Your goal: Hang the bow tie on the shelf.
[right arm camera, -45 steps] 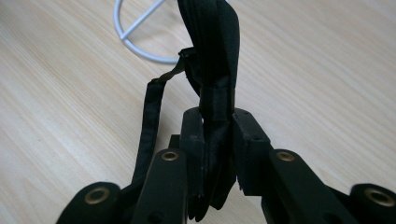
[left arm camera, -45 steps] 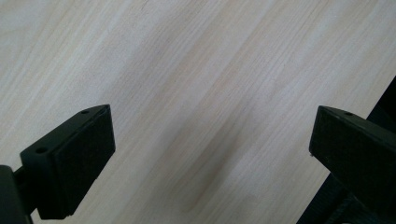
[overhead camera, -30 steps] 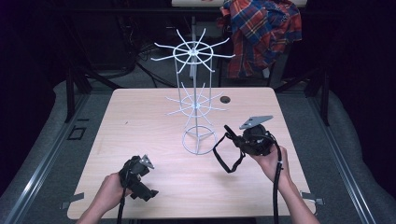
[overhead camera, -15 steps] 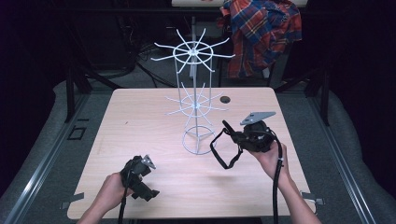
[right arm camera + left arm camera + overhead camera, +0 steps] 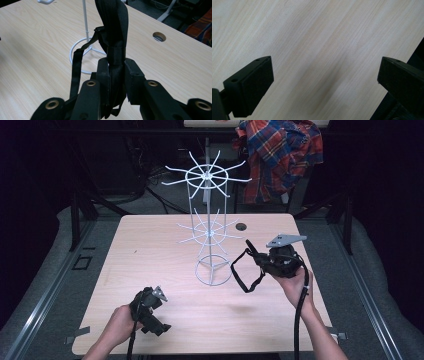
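Note:
A white wire rack (image 5: 209,227) with two tiers of radiating hooks stands on the wooden table (image 5: 150,255); its ring base (image 5: 80,53) appears in the right gripper view. My right gripper (image 5: 252,254) is held above the table just right of the rack's base, shut on a black strap (image 5: 113,37) that rises between its jaws. A loop of the strap (image 5: 242,277) hangs down toward the table. My left gripper (image 5: 159,296) sits low near the table's front left, open, with bare wood between its fingers (image 5: 253,85).
A round cable hole (image 5: 241,226) lies in the table behind the right gripper. A plaid shirt (image 5: 280,155) hangs behind the table at the back right. Dark floor and metal rails surround the table.
The right gripper has lifted a little and moved away from the near edge with the strap. The left gripper has stayed in place.

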Demonstrator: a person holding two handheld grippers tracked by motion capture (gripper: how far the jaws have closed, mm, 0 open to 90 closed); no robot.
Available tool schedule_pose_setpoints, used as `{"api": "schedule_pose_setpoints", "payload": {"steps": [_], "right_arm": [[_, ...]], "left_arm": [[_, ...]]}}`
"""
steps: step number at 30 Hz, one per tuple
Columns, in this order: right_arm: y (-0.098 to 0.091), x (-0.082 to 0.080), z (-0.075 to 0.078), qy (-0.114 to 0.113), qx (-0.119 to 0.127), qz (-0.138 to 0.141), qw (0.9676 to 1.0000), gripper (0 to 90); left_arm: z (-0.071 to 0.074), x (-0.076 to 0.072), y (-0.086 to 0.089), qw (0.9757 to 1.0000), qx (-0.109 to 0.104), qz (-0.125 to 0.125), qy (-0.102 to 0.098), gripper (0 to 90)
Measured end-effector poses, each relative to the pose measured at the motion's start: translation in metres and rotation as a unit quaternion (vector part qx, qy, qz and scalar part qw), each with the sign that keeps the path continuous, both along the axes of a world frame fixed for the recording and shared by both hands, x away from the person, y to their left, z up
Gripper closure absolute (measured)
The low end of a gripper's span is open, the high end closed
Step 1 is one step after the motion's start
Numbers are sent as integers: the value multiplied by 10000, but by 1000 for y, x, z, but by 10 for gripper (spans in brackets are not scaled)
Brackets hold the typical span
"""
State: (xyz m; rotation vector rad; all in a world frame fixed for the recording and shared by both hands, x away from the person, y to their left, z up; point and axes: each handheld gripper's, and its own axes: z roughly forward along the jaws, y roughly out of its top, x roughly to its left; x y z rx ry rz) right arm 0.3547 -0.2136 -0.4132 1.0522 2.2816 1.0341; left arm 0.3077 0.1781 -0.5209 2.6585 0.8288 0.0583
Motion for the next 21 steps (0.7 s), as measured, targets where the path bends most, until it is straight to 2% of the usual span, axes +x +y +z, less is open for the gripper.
{"api": "schedule_pose_setpoints", "payload": {"steps": [5, 10, 11, 21], "right_arm": [[-2, 1, 3, -45, -63, -47, 10000, 759], [-4, 1, 10, -238, 28, -63, 9997, 759], [-4, 2, 11, -292, 111, -74, 9995, 759], [0, 10, 21, -389, 183, -60, 9991, 759]], "left_arm": [[0, 0, -1, 10000, 15, -27, 14, 6], [0, 0, -2, 10000, 21, -56, 7, 6], [0, 0, -2, 10000, 19, -59, 14, 6], [0, 0, -2, 10000, 54, -83, 0, 6]]}}
